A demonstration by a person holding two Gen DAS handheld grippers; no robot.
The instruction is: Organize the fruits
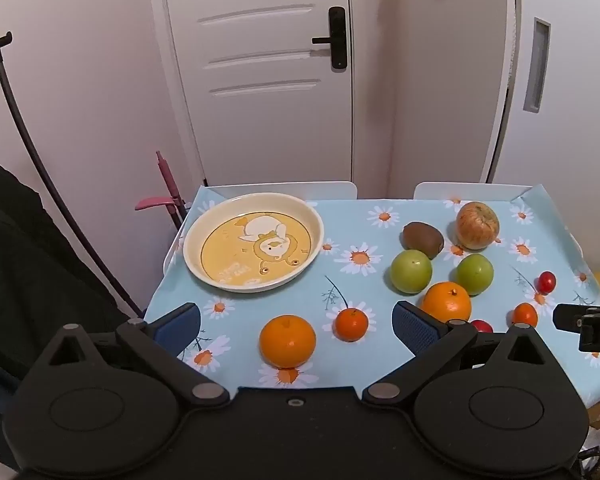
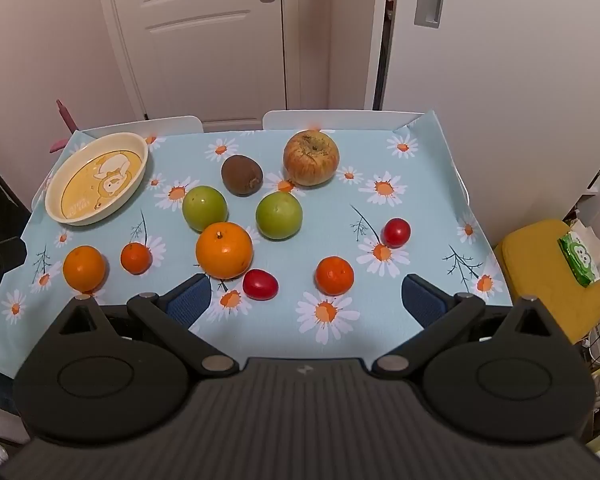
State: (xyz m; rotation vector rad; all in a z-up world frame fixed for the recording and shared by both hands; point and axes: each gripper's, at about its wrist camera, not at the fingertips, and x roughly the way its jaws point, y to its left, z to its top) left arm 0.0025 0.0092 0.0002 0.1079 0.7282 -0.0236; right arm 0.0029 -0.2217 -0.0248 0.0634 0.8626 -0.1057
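A cream plate (image 1: 204,228) (image 2: 60,184) with a yellow cartoon centre sits empty at the table's far left. Loose fruit lies on the floral cloth: a red-yellow apple (image 2: 311,157), a kiwi (image 2: 242,174), two green apples (image 2: 204,208) (image 2: 279,215), a big orange (image 2: 224,250), an orange (image 1: 287,341) at front left, small tangerines (image 1: 352,324) (image 2: 334,275), and two cherry tomatoes (image 2: 260,284) (image 2: 397,232). My left gripper (image 1: 296,326) is open, with the front-left orange between its fingers' line. My right gripper (image 2: 306,298) is open and empty above the front edge.
The table (image 2: 420,184) has a blue daisy cloth with raised edges. White doors and walls stand behind. A yellow stool (image 2: 548,276) with a green packet is at the right. A dark chair and cable are at the left (image 1: 20,240).
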